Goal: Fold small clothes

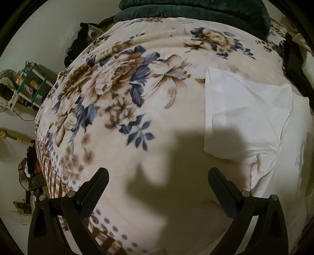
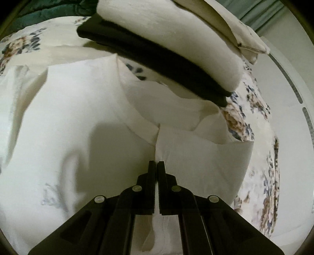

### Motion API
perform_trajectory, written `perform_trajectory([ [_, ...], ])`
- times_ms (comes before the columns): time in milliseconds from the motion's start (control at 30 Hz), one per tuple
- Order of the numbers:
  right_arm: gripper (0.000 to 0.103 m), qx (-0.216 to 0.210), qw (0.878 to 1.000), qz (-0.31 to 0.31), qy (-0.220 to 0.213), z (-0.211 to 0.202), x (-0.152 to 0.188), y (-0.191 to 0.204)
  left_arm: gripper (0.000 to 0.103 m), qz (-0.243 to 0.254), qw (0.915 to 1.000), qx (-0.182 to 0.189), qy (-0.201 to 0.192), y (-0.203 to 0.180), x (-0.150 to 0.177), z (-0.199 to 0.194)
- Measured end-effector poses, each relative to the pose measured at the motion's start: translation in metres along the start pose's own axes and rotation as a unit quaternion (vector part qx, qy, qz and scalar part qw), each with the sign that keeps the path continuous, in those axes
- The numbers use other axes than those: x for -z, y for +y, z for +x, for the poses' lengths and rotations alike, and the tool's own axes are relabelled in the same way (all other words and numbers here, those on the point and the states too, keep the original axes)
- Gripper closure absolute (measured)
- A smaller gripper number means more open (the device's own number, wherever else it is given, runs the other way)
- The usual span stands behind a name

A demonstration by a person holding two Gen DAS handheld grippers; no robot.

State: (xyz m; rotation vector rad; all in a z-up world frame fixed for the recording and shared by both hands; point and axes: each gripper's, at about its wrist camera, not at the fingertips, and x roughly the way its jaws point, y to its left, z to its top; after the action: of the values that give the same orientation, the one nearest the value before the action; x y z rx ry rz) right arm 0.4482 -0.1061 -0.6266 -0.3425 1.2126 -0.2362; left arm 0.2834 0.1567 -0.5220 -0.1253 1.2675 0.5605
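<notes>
White garment [image 2: 82,117] pinched by the right gripper [image 2: 156,163] on a floral blanket [image 1: 121,94].

Clenched jaws of the right gripper hold a raised fold of the white cloth, a crease running straight ahead from the fingertips; the cloth spreads wide to either side of them and its far edge ends just short of a stack of folded clothes [image 2: 166,43], cream over black, lying ahead and to the right. Beyond the jaws' right side the blanket's edge drops away. The left gripper [image 1: 158,172] hangs with its jaws spread wide and nothing between them, above bare blanket in its own shadow; the white garment [image 1: 249,109] lies ahead and to the right of them, its near left edge close to the right finger [image 1: 221,182]. Open blanket stretches ahead and left of these jaws to a dark green cushion [image 1: 206,11] at the far edge.
</notes>
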Motion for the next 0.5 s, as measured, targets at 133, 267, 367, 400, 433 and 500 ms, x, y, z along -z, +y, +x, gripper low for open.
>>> perform_trajectory([
  [133,0.101,-0.036,0.999,-0.001,0.011,-0.004,-0.001,0.007,0.0,-0.006,0.9999,0.011,0.001,0.002,0.0,0.0],
  [267,0.06,-0.161,0.981,0.077,0.07,0.002,0.003,-0.027,0.0,-0.042,0.9945,0.089,0.036,0.011,-0.004,0.011],
  [367,0.04,-0.237,0.954,0.162,0.083,-0.003,0.019,-0.071,0.0,-0.119,0.9687,0.203,0.078,0.022,-0.011,0.029],
  [400,0.039,-0.246,0.949,0.181,0.083,-0.006,0.025,-0.083,0.0,-0.145,0.9569,0.234,0.092,0.023,-0.012,0.037],
  [433,0.037,-0.248,0.944,0.2,0.083,-0.008,0.033,-0.096,0.001,-0.187,0.932,0.29,0.111,0.024,-0.015,0.05],
  [500,0.035,-0.249,0.939,0.222,0.088,-0.006,0.045,-0.113,0.002,-0.23,0.9066,0.333,0.121,0.021,-0.019,0.068],
])
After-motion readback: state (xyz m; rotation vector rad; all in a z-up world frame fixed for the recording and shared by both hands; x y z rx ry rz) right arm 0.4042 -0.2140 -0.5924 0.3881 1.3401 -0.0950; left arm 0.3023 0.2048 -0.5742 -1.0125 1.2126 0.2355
